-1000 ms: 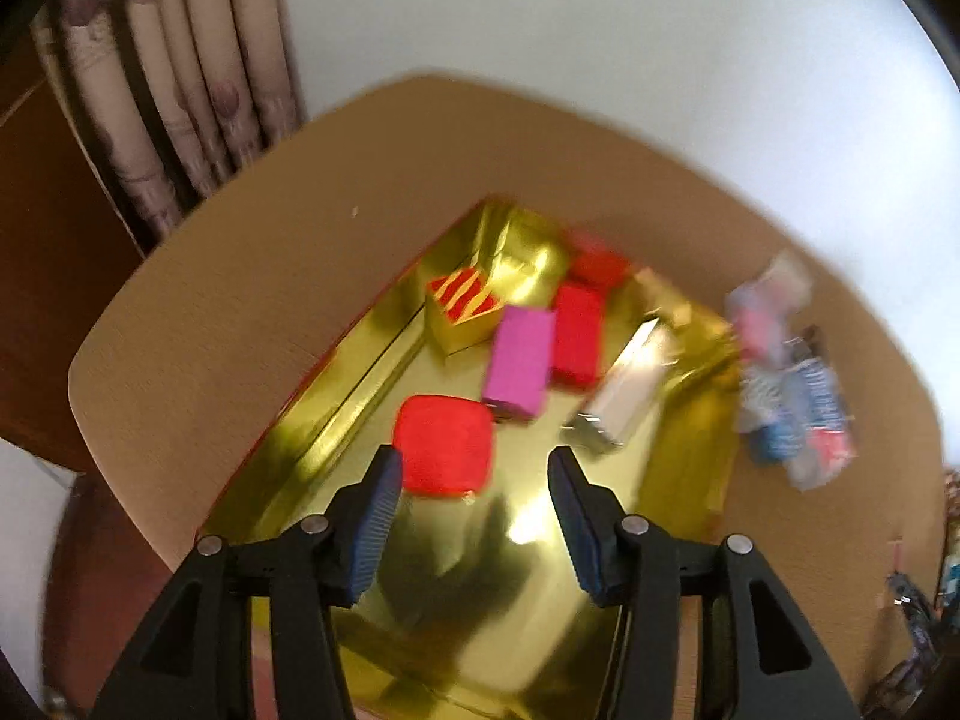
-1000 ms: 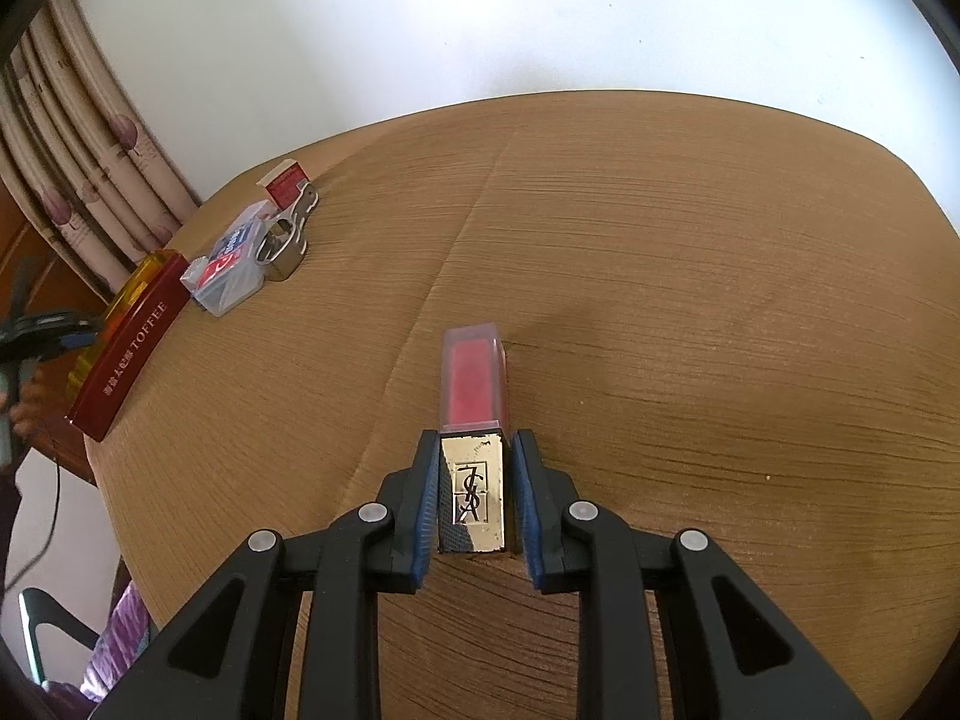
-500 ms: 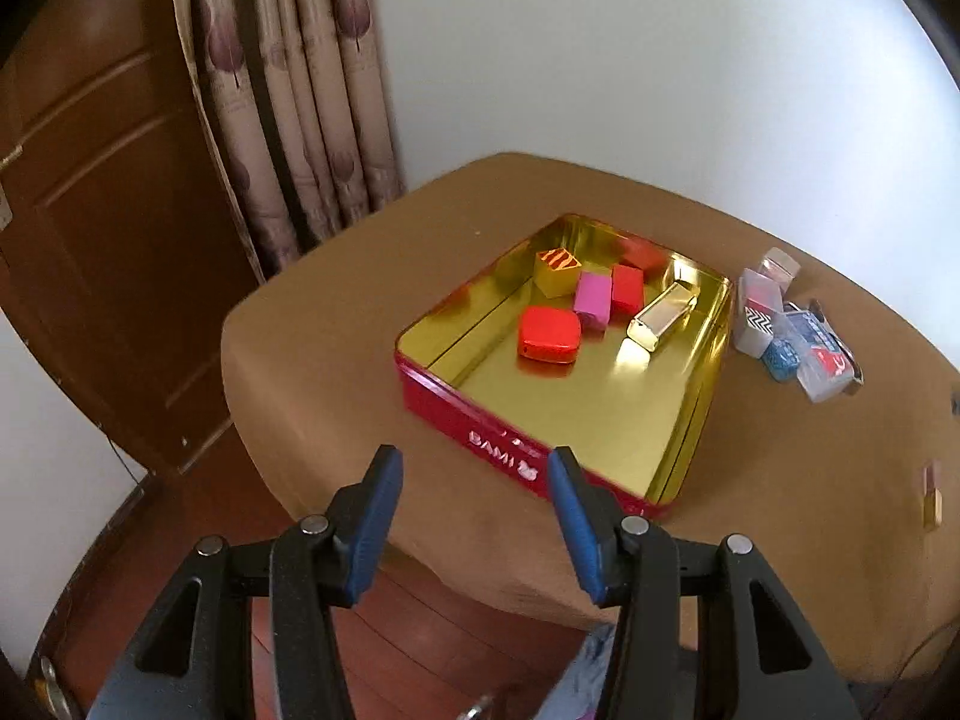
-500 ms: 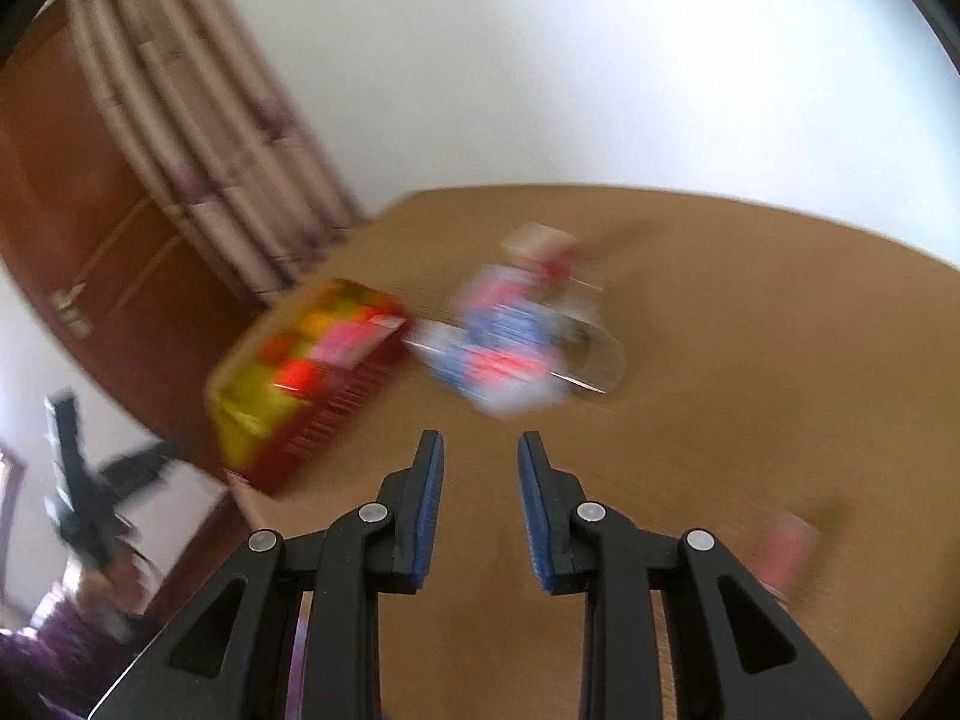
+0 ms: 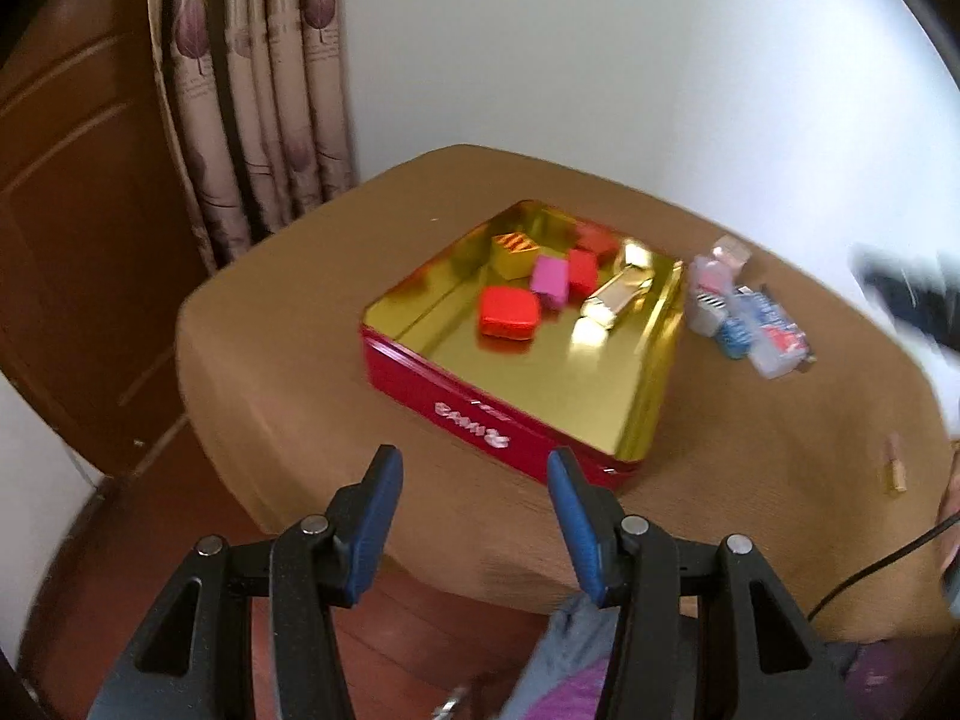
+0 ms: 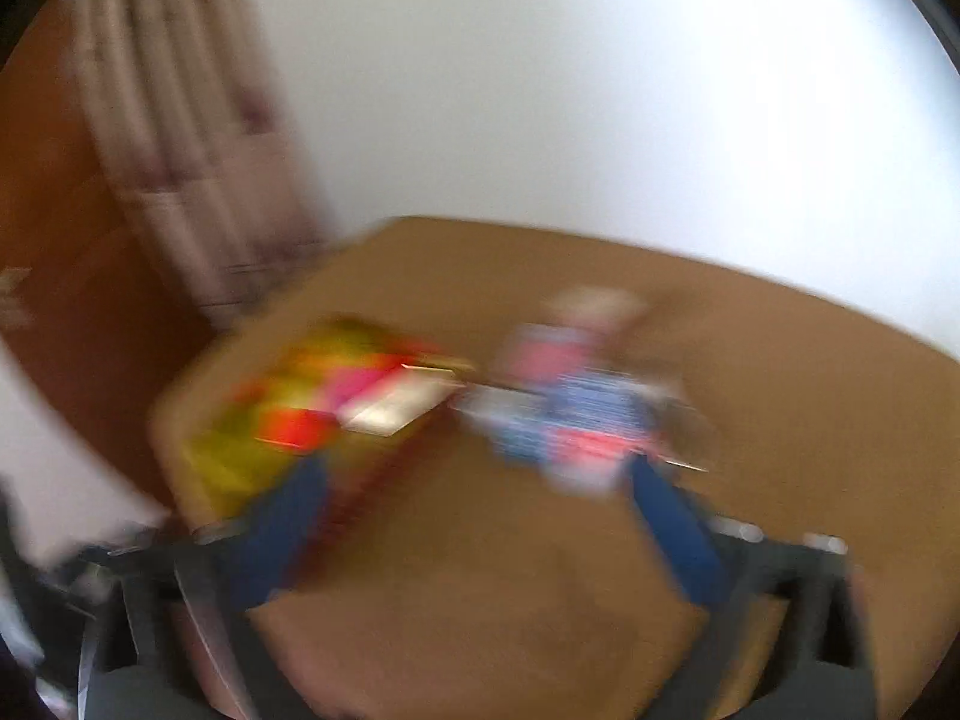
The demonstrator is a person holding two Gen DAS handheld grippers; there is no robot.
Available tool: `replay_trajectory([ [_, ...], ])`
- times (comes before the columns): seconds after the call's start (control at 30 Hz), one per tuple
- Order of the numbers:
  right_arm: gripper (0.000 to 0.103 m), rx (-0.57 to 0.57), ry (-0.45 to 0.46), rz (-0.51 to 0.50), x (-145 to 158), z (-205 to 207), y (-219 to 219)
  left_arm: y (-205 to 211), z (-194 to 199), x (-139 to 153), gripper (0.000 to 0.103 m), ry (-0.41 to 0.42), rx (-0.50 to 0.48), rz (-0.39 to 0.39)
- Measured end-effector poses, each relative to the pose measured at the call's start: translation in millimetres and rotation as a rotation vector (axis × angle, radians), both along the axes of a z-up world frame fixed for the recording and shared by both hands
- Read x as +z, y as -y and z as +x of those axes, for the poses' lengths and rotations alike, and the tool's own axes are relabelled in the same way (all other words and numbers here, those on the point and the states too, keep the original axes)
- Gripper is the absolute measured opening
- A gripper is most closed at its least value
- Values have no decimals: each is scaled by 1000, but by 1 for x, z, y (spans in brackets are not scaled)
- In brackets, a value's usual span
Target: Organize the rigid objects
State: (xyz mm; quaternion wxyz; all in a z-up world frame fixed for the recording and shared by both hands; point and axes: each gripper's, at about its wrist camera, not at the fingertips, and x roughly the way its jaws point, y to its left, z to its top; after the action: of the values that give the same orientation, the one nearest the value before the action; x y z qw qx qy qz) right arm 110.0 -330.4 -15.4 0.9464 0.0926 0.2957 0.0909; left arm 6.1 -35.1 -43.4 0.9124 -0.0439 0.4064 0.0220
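Beside the red tin (image 5: 480, 414), loose packets (image 5: 744, 324) wait on the surface (image 5: 288, 360). Your left hand-held gripper (image 5: 474, 501) hangs wide open, empty; your right hand-held gripper (image 6: 480, 516), blurred, looks spread and empty. Next, reach for a packet.

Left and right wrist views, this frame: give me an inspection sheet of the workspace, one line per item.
Surface: round table under a brown cloth.
Job's things: open red tin with gold lining holds a red box, pink box, striped gold box, two more red boxes and a gold bar-shaped box.
Clutter: small packets right of the tin; a small item near the table edge.
Grippers: left gripper open, empty; right gripper open, blurred.
Cables: black cable at right edge.
Surroundings: curtain, wooden door, white wall.
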Motion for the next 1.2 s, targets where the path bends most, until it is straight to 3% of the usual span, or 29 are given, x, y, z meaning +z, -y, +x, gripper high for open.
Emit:
replay_trajectory([
  [0.07,103,-108,-61,-69,-20,-10,38,5,-2,0,52,6,-20,11],
  [0.13,103,-201,-140,-78,-42,-14,80,13,-4,0,52,11,-43,42],
  [0.2,102,-227,-260,-25,-69,-4,116,24,-4,-3,52,-3,-76,81],
  [0.3,95,-255,-333,44,-99,7,142,38,-4,-8,52,-25,-114,121],
  [0.37,87,-260,-352,21,-111,13,146,43,-5,-8,52,-19,-126,147],
  [0.43,65,-249,-389,17,-124,23,145,48,-6,-10,52,-17,-130,173],
  [0.47,43,-247,-408,22,-130,24,144,48,-5,-11,52,-22,-131,176],
  [0.5,30,-245,-422,15,-136,28,146,49,-4,-13,52,-33,-130,175],
  [0.53,24,-249,-401,2,-136,26,147,48,-3,-15,52,-44,-130,171],
  [0.57,19,-235,-398,8,-135,26,147,47,-1,-18,52,-59,-129,165],
  [0.7,19,-172,-380,27,-125,22,139,41,3,-21,52,-86,-111,132],
  [0.83,19,-81,-313,110,-89,20,118,31,3,-16,52,-76,-71,106],
  [1.03,19,183,-203,174,-7,59,14,12,5,-11,52,-54,3,74],
  [1.2,19,342,-231,217,14,102,-83,1,10,-15,52,-76,43,58],
])
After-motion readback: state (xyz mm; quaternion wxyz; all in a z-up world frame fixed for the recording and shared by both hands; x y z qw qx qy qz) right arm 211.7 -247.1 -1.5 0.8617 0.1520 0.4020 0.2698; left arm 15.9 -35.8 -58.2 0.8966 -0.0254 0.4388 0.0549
